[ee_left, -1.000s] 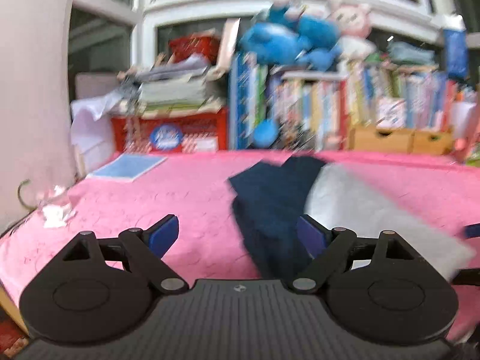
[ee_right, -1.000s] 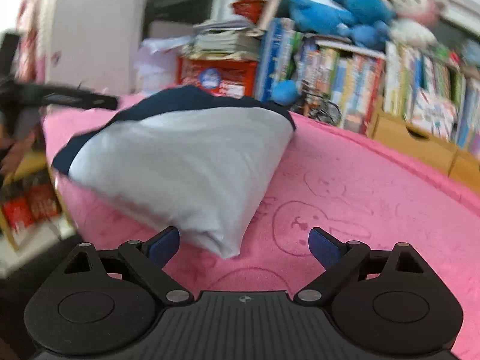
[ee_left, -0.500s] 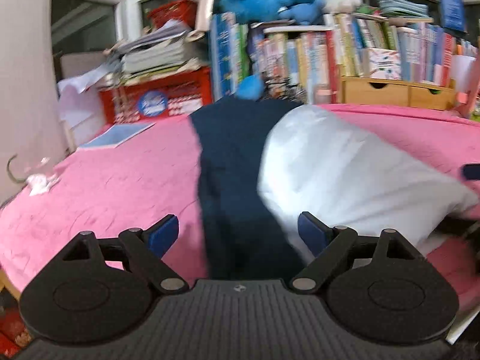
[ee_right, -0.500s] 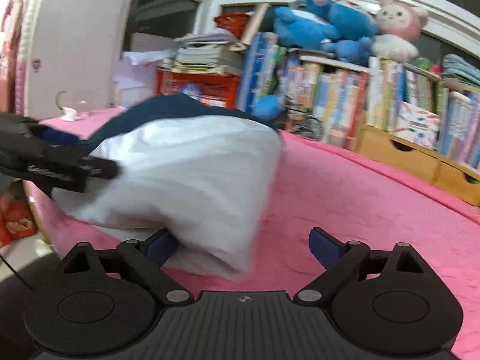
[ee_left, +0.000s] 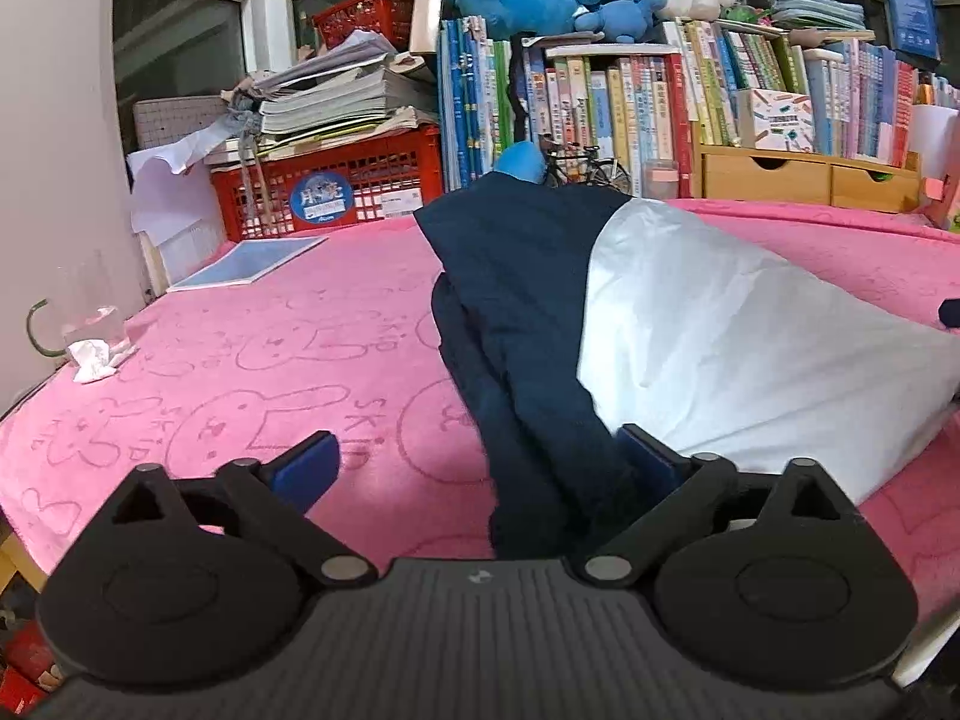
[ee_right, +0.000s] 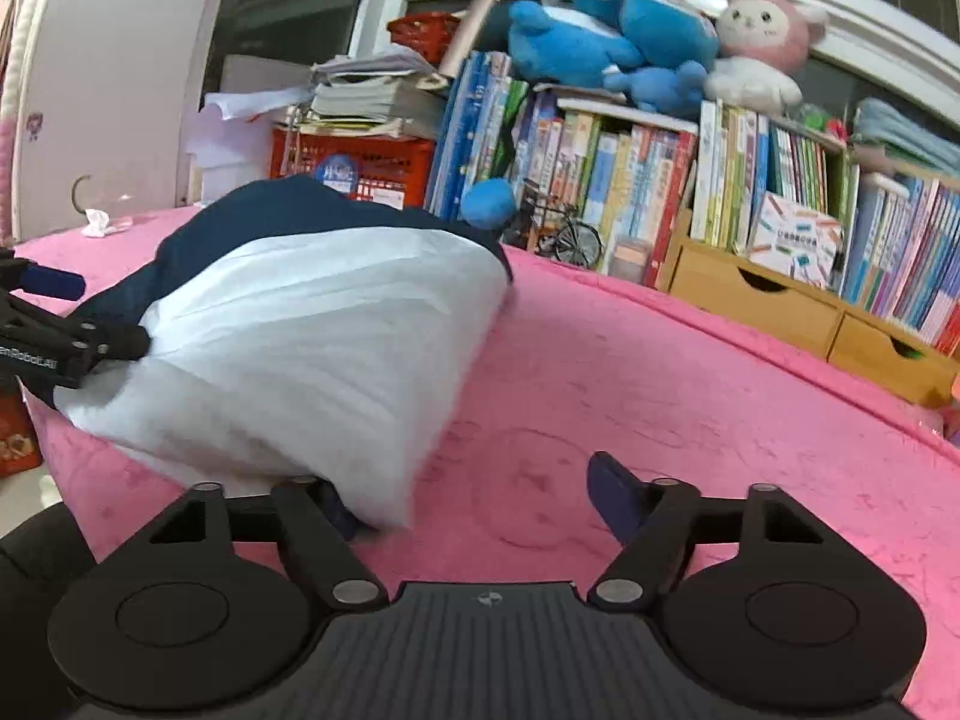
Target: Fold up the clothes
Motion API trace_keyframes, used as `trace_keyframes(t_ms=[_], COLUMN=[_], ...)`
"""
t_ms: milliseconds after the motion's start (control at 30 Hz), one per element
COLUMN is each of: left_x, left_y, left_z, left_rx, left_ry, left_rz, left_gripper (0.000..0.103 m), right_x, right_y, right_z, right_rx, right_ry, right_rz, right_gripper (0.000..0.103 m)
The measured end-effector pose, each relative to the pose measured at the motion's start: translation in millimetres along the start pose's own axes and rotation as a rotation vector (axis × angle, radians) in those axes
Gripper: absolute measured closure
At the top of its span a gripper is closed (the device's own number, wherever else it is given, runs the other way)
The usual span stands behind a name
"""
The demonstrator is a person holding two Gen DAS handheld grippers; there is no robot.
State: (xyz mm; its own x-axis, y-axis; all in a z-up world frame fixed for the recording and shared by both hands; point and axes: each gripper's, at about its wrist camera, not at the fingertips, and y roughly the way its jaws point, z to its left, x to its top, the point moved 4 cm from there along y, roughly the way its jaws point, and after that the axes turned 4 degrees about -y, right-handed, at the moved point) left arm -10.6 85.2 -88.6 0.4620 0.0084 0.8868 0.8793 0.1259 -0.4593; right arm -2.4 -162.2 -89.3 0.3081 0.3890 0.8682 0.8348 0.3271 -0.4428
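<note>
A folded navy and white garment (ee_left: pixel 750 348) lies on the pink rabbit-print blanket (ee_left: pixel 270 360) that covers the table. My left gripper (ee_left: pixel 477 459) sits low at the garment's near end. Its jaws are opening, the navy fold lies between them beside the right finger, and neither pad presses on it. In the right wrist view the garment (ee_right: pixel 318 348) has its white corner draped over the left finger of my right gripper (ee_right: pixel 474 504). Those jaws are closing, and the right pad stands apart from the cloth. The left gripper (ee_right: pixel 54 324) shows at the garment's far side.
Along the back stand a red crate (ee_left: pixel 336 186) under stacked papers, rows of books, wooden drawers (ee_left: pixel 804 177) and plush toys (ee_right: pixel 606 54). A blue booklet (ee_left: pixel 252 261), a glass mug with tissue (ee_left: pixel 90 330) and a model bicycle (ee_right: pixel 570 234) sit on the blanket.
The left gripper has sunk and come in over the garment's navy end, and its jaws have widened. The right jaws have narrowed, and the white corner now covers the left finger.
</note>
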Motion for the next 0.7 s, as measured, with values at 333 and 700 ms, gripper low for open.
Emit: trace_keyframes(t_ms=[333,700], left_x=[-3.3,25.1], left_y=[-8.6,-43.0], left_z=[10.4,34.5], left_rx=[-0.035,-0.011], left_ry=[0.004,-0.043], left_rz=[0.009,-0.053], left_gripper=[0.001,0.007], right_x=[-2.7,4.7], right_y=[-14.1,-36.9], right_z=[-5.9,-65.3], right_rx=[0.072,0.358], right_ry=[-0.107,0.332], right_rz=[0.056,0.041], right_gripper=[0.022,0.016])
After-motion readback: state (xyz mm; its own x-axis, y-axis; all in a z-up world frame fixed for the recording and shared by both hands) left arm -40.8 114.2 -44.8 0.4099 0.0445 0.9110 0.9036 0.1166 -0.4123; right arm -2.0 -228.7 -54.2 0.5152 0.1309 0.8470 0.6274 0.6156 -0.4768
